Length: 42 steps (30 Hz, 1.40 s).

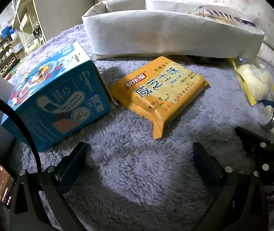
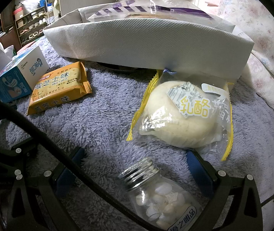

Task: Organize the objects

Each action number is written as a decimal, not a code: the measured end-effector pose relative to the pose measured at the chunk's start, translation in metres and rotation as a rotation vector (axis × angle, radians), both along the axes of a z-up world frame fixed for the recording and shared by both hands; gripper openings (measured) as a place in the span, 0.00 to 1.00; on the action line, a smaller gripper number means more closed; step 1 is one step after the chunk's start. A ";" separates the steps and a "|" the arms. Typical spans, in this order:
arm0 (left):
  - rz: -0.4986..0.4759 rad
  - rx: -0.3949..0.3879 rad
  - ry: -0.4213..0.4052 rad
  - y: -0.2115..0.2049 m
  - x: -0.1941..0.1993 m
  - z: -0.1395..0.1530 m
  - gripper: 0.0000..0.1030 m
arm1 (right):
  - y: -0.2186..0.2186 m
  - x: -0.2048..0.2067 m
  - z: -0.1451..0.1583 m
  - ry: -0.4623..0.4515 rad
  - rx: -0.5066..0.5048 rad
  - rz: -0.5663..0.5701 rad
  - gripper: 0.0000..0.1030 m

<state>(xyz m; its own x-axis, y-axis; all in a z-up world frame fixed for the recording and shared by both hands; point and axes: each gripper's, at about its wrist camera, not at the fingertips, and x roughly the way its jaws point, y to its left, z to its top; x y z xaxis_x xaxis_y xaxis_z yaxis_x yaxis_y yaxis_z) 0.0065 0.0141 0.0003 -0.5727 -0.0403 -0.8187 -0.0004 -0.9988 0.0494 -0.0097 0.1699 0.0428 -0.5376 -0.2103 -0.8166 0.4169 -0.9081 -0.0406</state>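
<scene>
One purple-striped bag [image 2: 156, 9] already in the fabric bin [image 2: 146, 44]; blue box [image 1: 56, 104], cracker pack [image 1: 160, 94], bun [image 2: 183, 115], jar [image 2: 156, 192] remain on the blanket [image 1: 137, 169]; left gripper [image 1: 142, 163] and right gripper [image 2: 135, 165] both spread wide, empty.

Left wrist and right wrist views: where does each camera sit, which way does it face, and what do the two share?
Left wrist: on the left gripper, tilted down at the purple rug; blue box left, orange packet ahead, jaws open on nothing; the right gripper's finger shows at the right edge.
Right wrist: on the right gripper, tilted down; jar lies between open jaws, bun bag ahead; a black cable crosses.
Shared: box, packet, bun bag, jar, and the white bin behind.
</scene>
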 end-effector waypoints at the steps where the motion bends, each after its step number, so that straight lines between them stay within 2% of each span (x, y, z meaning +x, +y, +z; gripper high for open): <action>1: 0.000 0.001 -0.002 0.000 0.000 0.000 1.00 | 0.000 0.000 0.000 0.000 0.000 0.000 1.00; 11: -0.004 -0.033 0.033 0.003 0.008 0.005 1.00 | 0.001 0.000 0.000 -0.001 -0.004 0.000 1.00; 15: 0.001 0.067 0.018 -0.003 0.010 0.003 1.00 | 0.001 -0.002 -0.001 0.000 -0.003 0.000 1.00; 18: 0.000 0.043 0.020 -0.002 0.010 0.003 1.00 | 0.001 0.000 -0.001 0.000 0.000 0.000 1.00; 42: 0.003 0.039 0.028 0.009 0.013 0.003 1.00 | 0.002 0.002 0.001 -0.001 -0.013 0.007 1.00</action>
